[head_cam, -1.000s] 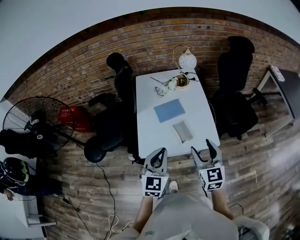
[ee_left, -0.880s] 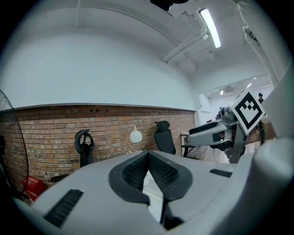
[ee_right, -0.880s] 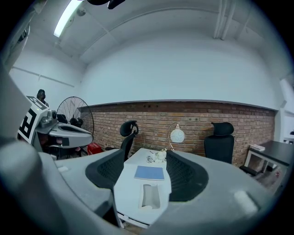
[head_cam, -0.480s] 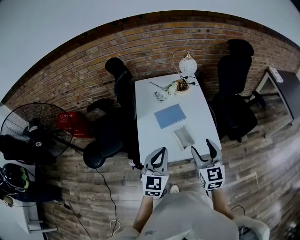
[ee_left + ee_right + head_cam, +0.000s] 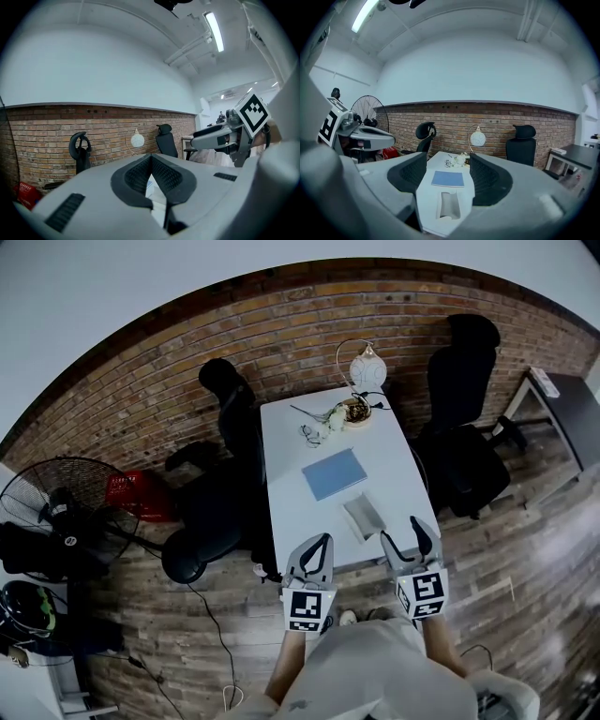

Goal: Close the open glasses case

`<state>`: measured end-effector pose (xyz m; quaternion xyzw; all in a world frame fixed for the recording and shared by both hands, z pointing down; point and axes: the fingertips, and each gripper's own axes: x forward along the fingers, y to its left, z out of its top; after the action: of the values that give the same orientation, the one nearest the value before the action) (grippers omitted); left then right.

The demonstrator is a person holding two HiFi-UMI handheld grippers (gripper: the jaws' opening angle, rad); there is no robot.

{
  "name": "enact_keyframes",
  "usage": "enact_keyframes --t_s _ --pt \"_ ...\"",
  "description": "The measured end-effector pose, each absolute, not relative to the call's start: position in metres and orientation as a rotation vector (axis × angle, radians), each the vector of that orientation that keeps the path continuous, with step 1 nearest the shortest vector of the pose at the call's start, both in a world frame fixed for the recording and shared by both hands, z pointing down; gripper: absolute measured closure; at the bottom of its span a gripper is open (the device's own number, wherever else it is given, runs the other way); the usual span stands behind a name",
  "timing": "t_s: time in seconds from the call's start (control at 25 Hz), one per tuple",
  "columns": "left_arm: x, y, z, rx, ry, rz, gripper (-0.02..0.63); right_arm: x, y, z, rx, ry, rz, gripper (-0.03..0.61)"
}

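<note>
The open glasses case (image 5: pixel 361 517) is pale grey and lies near the front edge of the white table (image 5: pixel 291 512); the right gripper view shows the open glasses case (image 5: pixel 447 205) between and beyond the jaws. Both grippers hang short of the table's front edge, apart from the case. My left gripper (image 5: pixel 323 540) has its tips together and holds nothing; in its own view the left gripper (image 5: pixel 151 158) pads meet at the far end. My right gripper (image 5: pixel 403 532) is open and empty, and the right gripper (image 5: pixel 448 161) points along the table.
A blue notebook (image 5: pixel 334 473) lies behind the case, with flowers and spectacles (image 5: pixel 319 427) and a globe lamp (image 5: pixel 366 365) at the far end. Black office chairs (image 5: pixel 230 409) (image 5: pixel 464 362) flank the table. A fan (image 5: pixel 56 512) stands left, on the wood floor.
The table and case have slid slightly left and nearer in the head view as the person moved. Both grippers keep their pose and jaw state.
</note>
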<state>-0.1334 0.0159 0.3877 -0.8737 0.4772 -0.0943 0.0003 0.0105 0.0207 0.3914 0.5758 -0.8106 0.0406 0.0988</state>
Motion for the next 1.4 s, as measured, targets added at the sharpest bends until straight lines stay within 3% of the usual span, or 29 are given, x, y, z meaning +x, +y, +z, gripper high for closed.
enact_keyframes --t_s 1.4 --pt "-0.089 -0.103 0.417 -2.726 1.629 -0.364 0.611 0.060 -0.114 0.427 1.594 -2.424 0.216 0.301"
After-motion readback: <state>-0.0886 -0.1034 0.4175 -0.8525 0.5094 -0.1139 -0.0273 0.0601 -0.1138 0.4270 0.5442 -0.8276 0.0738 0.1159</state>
